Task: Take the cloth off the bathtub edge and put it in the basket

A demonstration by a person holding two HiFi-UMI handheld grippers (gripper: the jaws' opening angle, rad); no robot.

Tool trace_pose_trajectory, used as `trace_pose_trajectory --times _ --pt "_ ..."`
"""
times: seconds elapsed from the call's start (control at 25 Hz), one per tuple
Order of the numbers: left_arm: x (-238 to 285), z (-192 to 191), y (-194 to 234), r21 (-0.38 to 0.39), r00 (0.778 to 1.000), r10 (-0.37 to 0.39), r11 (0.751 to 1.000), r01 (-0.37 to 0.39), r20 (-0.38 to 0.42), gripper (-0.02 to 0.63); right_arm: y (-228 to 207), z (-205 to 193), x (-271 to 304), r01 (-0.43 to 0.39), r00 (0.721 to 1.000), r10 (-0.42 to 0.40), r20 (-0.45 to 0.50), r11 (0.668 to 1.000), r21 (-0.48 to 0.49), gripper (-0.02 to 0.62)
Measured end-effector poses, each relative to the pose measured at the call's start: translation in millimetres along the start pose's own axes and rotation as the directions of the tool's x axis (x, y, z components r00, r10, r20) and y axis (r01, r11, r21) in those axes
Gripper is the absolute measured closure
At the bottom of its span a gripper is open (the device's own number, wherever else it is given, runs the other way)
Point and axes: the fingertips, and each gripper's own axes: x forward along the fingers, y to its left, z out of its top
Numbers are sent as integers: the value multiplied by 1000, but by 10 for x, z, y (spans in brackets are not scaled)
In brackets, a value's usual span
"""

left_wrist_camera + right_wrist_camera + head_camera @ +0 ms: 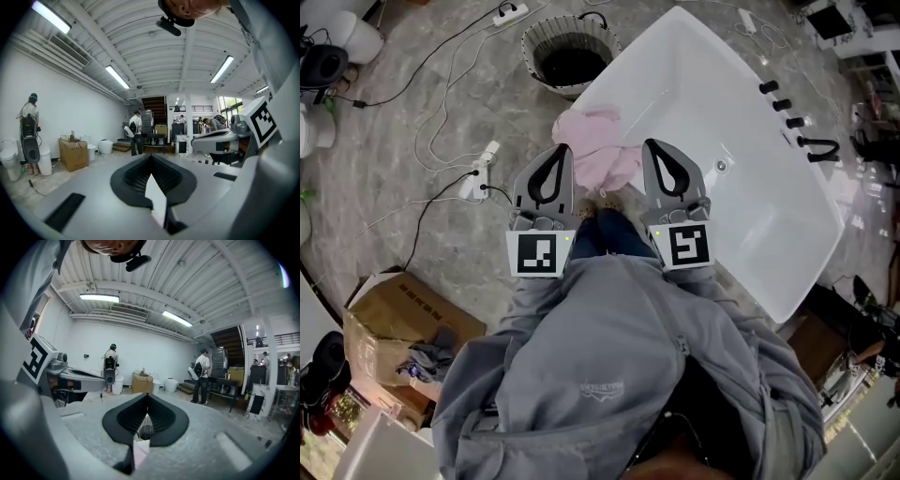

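Note:
A crumpled pink cloth (598, 141) lies over the near corner of the white bathtub (722, 112). The dark-lined striped basket (542, 75) stands on the floor just beyond that corner. My left gripper (563, 150) hovers at the cloth's left side and my right gripper (650, 145) at its right side, both above it and both shut with nothing between the jaws. In the left gripper view the left gripper (151, 157) has its jaws meeting at the tip. The right gripper (147, 396) is likewise closed, with the pink cloth (139, 453) and the basket (146, 430) showing through the gap below.
A power strip with cables (483, 169) lies on the marble floor to the left. A cardboard box (403, 328) sits at the lower left. Black tap fittings (797, 122) line the tub's far rim. My shoes (605, 211) stand by the tub. People stand far off in the hall.

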Motion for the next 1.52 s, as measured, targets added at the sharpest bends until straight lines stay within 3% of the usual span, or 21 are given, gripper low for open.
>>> trace_pose_trajectory --times 0.4,0.84,1.52 --pt "250 -434 -13 29 998 -35 999 36 -43 600 -35 -453 384 -88 994 88 -58 996 -4 592" --pt "504 -1344 23 -41 989 -62 997 57 -136 600 7 -1406 679 -189 971 183 -154 982 -27 592" --pt "628 -2462 -59 -53 971 -98 995 88 -219 600 127 -2638 810 -245 929 245 -279 969 35 592"
